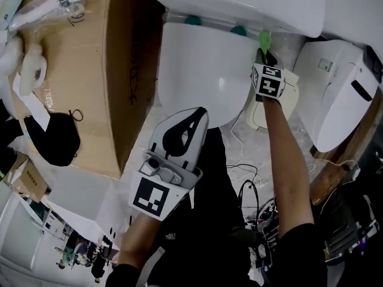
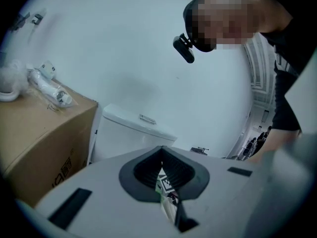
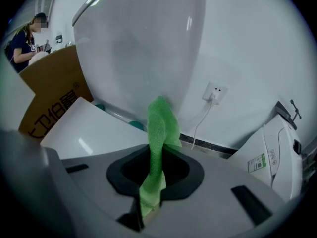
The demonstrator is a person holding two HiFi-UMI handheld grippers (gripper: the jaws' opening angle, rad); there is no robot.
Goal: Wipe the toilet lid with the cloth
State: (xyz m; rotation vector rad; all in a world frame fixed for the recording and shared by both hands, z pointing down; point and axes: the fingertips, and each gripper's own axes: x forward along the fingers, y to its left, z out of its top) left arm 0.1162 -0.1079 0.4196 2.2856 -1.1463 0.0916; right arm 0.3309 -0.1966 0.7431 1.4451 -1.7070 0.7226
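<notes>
**Green cloth pinched at the lid's back right corner; get it flat on the lid**

The cardboard box (image 1: 90, 70) stands just beside the toilet lid's (image 1: 203, 70) left edge, and the cistern (image 1: 239, 2) runs along the lid's back edge. A second white seat unit (image 1: 335, 94) leans to the right of the lid, apart from it. The lid itself is down, and its whole top is bare and open to you.

Your left claw (image 1: 192, 117) hangs over the lid's front edge with its jaws drawn together on nothing. Keep it there, or off to the side, so it stays out of your strokes.

Your right claw (image 1: 264, 55) sits at the lid's back right corner and is clamped on the green cloth (image 3: 159, 133). The cloth stands up out of the jaws as a narrow bunched strip, near the right teal hinge cap (image 1: 239, 30). I cannot tell whether it touches the lid yet.

A strip that thin will probably wipe only a line. Tip the claw down so the free end folds flat against the lid. Then drag from the hinge side toward the front in overlapping passes, pressing lightly so the plastic jaws do not scrape.
</notes>
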